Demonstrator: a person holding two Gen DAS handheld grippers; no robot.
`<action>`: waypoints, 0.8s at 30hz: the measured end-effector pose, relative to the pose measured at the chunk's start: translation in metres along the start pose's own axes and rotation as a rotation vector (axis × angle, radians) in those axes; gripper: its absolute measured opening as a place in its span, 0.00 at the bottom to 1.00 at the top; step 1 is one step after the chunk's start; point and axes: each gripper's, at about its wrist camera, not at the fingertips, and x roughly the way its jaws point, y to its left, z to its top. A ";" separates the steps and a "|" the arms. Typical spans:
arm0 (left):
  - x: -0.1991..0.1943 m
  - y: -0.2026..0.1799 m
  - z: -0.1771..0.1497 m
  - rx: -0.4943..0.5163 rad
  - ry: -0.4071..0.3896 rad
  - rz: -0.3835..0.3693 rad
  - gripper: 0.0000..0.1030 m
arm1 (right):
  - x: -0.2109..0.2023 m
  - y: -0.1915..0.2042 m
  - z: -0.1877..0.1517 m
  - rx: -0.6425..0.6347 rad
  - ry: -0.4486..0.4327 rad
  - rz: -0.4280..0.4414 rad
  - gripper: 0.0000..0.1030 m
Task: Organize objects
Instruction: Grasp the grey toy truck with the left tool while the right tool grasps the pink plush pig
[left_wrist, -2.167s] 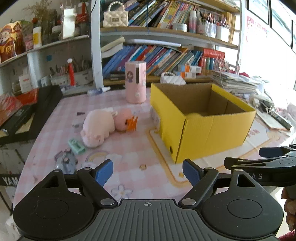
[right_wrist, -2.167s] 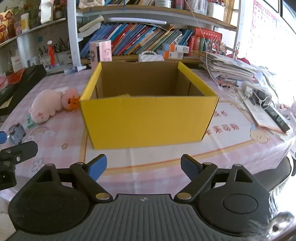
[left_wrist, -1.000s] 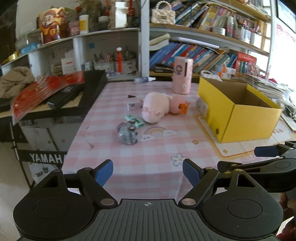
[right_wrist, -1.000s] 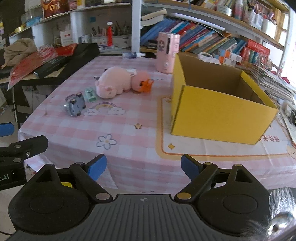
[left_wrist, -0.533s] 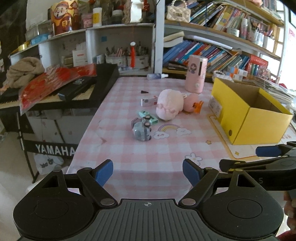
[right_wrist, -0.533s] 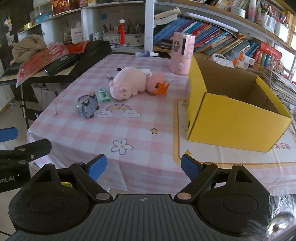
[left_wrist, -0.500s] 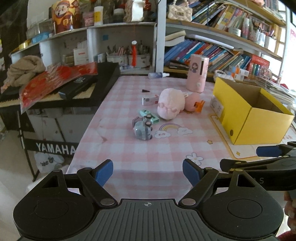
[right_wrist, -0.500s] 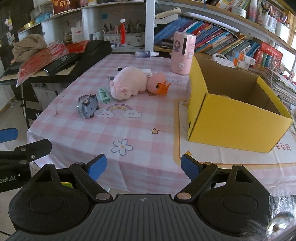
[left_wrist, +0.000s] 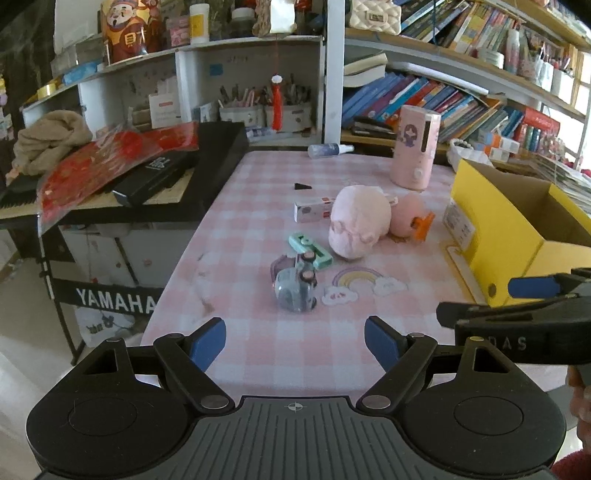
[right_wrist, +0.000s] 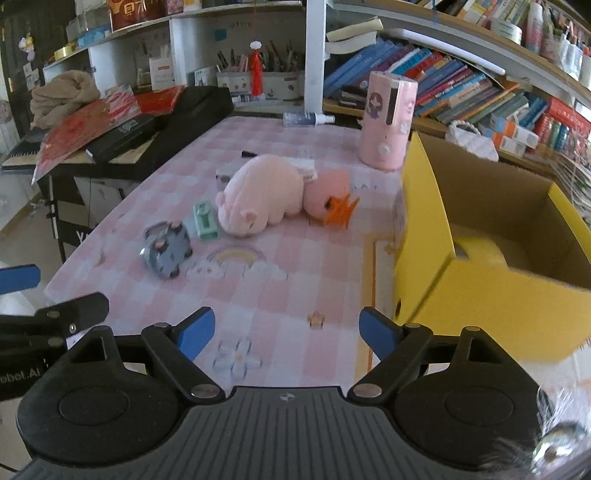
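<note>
- The left gripper (left_wrist: 294, 341) hangs over the near edge of the table (left_wrist: 258, 206), which has a pink checked cloth. Its two blue tips are spread wide with nothing between them.
- The right gripper (right_wrist: 286, 332) is over the near edge too. Its blue tips stand apart and hold nothing, and they have just been closing a little.
- A small grey toy car (left_wrist: 295, 286) sits in the middle of the cloth. A green clip thing (left_wrist: 310, 251) lies just behind it, touching it.
- A big pink plush pig (right_wrist: 258, 195) lies near the green clip. A smaller pink plush toy (right_wrist: 327, 194) with an orange clip (right_wrist: 341, 210) lies tight against it.
- A little white box (left_wrist: 314, 211) lies behind the pig.
- A tall pink tube (right_wrist: 388, 122) stands upright at the back.
- An open yellow box (right_wrist: 480, 273) sits on the right side of the table. It looks empty.
- A black keyboard (left_wrist: 177, 173) stands to the left of the table.
</note>
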 end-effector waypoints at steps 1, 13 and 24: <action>0.004 0.000 0.003 -0.001 0.002 0.002 0.81 | 0.004 -0.002 0.005 -0.001 -0.005 0.002 0.82; 0.072 0.001 0.033 -0.034 0.087 0.052 0.77 | 0.059 -0.016 0.059 0.004 -0.035 0.076 0.82; 0.126 0.001 0.044 0.001 0.184 0.072 0.59 | 0.116 -0.028 0.098 0.186 0.054 0.231 0.89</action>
